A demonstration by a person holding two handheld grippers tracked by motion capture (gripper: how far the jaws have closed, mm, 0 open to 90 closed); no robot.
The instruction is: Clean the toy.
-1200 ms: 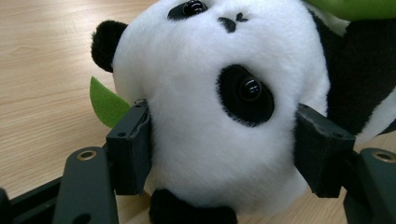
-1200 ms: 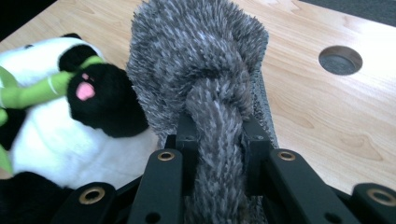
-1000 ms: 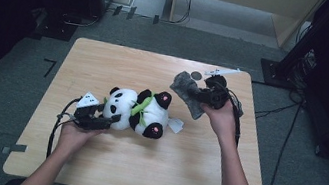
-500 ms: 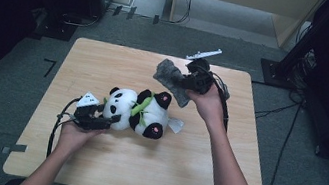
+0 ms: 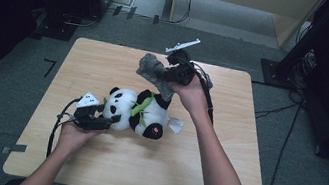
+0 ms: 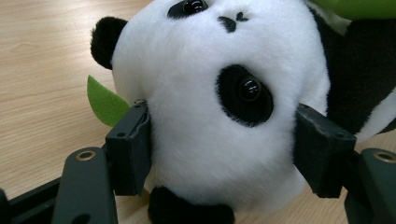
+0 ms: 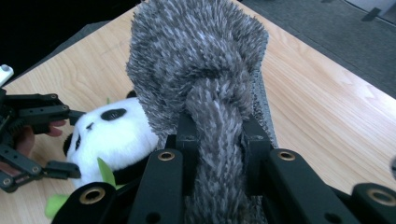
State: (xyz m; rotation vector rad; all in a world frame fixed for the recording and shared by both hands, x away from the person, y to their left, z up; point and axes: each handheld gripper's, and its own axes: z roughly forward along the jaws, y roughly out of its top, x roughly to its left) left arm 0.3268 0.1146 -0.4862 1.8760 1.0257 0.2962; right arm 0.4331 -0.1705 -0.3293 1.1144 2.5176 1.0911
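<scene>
The panda [image 5: 136,112] is a black-and-white plush with green leaf trim. It lies on its side on the wooden table, head towards the left edge, pinched at the head between black jaws. The grey toy [image 5: 155,73] is shaggy, mottled grey fur. It hangs clamped by one narrow part, lifted clear of the table just behind the panda.

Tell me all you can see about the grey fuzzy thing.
The grey thing is a shaggy, limp piece of mottled grey plush, what it is I cannot tell. The right gripper pinches a narrow part of it, and a bushy end bulges beyond the jaws. It hangs lifted off the table, above and behind the panda.
</scene>
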